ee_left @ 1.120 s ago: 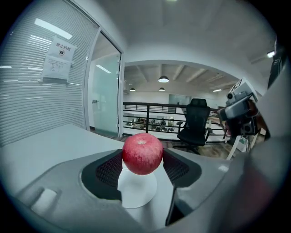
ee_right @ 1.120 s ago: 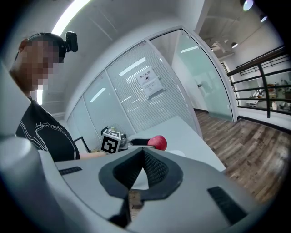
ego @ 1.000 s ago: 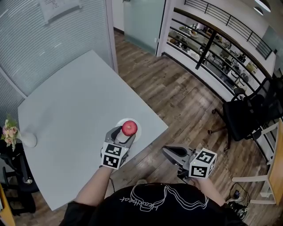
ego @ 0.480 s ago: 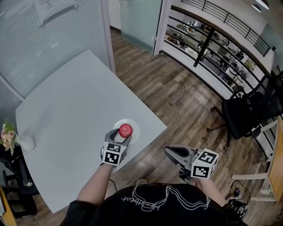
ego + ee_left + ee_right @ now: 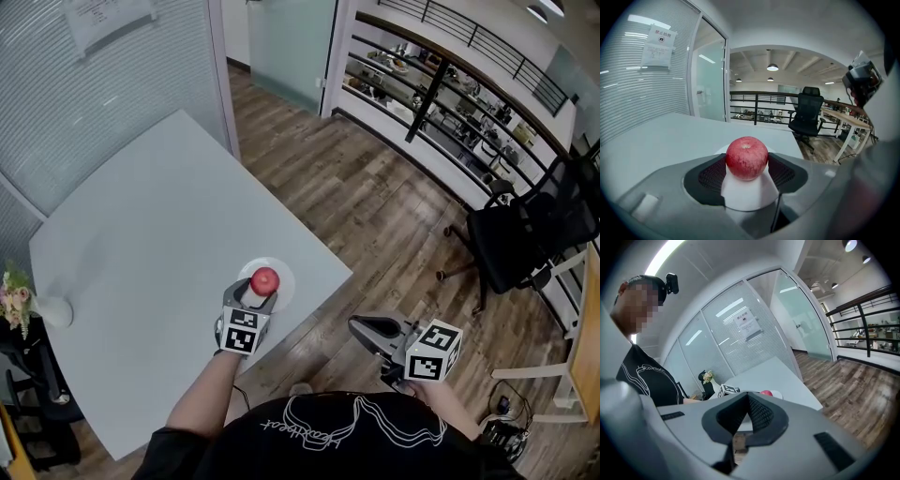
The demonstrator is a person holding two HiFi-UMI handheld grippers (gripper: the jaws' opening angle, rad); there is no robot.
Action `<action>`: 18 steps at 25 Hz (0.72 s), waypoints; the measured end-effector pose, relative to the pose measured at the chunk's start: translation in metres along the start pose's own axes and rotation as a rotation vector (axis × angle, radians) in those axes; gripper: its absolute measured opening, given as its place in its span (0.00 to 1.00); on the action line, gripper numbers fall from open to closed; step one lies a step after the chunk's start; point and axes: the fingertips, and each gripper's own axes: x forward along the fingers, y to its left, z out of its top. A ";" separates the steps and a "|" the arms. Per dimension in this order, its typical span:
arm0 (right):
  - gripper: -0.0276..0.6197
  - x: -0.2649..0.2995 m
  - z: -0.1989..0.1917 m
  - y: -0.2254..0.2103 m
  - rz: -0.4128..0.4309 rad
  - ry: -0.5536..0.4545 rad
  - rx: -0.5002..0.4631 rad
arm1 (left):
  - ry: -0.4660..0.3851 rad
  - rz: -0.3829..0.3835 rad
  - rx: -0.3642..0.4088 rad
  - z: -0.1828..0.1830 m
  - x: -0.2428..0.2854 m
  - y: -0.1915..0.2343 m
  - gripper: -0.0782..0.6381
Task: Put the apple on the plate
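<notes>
While the apple (image 5: pixel 265 279) was pinched between the pads of the left tongs (image 5: pixel 262 289), it hung right over the white plate (image 5: pixel 286 279), which sat near the worktop's (image 5: pixel 141 234) edge closest to the person. That placement fits the task: the fruit was being carried to the spot where it should be let go. The left gripper view showed the dark ribbed pads pressing the apple's two flanks about midway up, a hold that probably kept the round, smooth fruit from rolling out. Whether its underside already touched the plate could not be told from either view, so the release appeared not yet done. The left forearm (image 5: pixel 202 394) reached forward from the body over the near edge, with the tongs angled downward toward the plate. The right tongs (image 5: pixel 367 330) were held apart, off the worktop and above the wooden floor (image 5: pixel 394 216), pointed roughly level toward the worktop's edge; their pads were pressed together with nothing between them, seemingly just kept out of the way.
</notes>
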 end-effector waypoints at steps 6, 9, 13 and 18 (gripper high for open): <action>0.06 0.002 -0.004 -0.001 -0.003 0.006 0.013 | -0.014 -0.005 0.008 -0.001 0.002 0.001 0.51; 0.06 0.005 -0.004 0.002 -0.011 0.020 0.009 | -0.021 -0.017 0.001 -0.001 0.001 0.002 0.52; 0.06 0.003 -0.001 0.002 -0.005 0.016 0.005 | -0.039 -0.034 -0.030 0.003 -0.003 0.001 0.56; 0.06 0.008 0.006 0.008 0.027 0.003 -0.013 | -0.079 -0.050 -0.088 0.011 -0.021 0.001 0.57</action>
